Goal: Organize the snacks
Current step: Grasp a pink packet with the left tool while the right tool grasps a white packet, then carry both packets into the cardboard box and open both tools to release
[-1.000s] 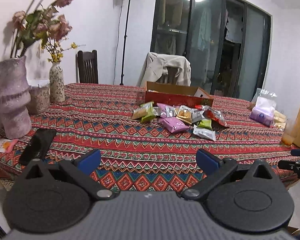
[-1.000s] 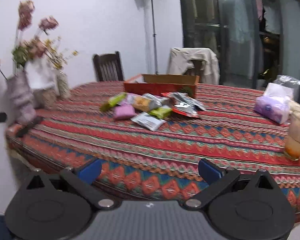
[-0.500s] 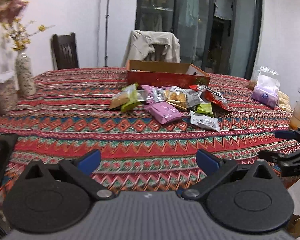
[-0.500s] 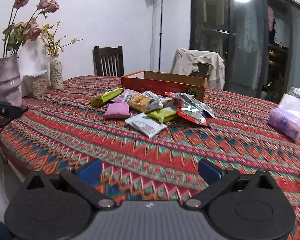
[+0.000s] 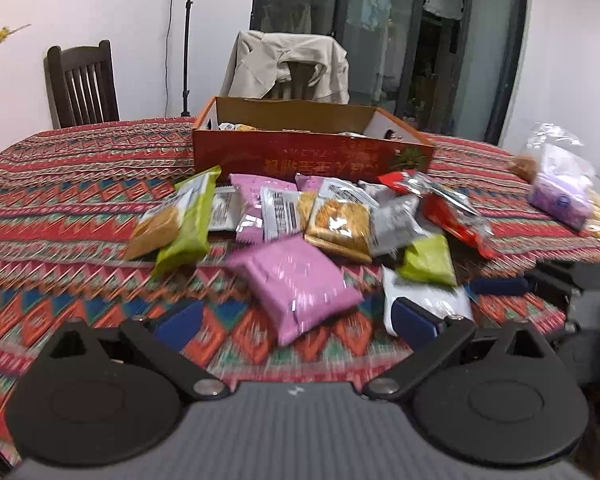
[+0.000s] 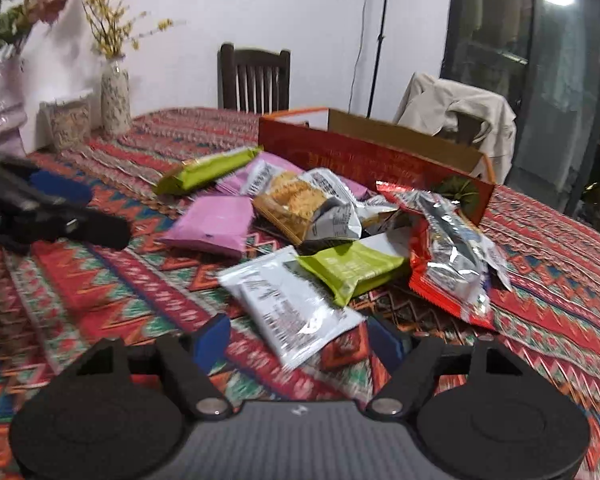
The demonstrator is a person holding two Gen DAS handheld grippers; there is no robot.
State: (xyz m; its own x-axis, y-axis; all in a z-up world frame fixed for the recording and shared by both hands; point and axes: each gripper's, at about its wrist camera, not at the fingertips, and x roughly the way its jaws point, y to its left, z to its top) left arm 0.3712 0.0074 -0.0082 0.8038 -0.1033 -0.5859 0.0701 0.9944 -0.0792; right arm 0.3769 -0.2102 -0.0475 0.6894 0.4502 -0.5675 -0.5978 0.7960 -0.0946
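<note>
Left wrist view: the left gripper (image 5: 296,320) has its fingers spread and empty, low in frame, with a pink packet (image 5: 296,284) beyond them in the snack pile (image 5: 312,224) at centre, before the orange box (image 5: 312,156).

Right wrist view: the right gripper (image 6: 300,340) has its fingers closing around a white packet (image 6: 292,308), not yet pinching, on the patterned bench (image 6: 560,280).

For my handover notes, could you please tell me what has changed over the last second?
Both tools advanced to the snack pile. The right tool is closing around the white foil packet; the left tool is open before the pink packet. Snacks and red cardboard box stayed put.
</note>
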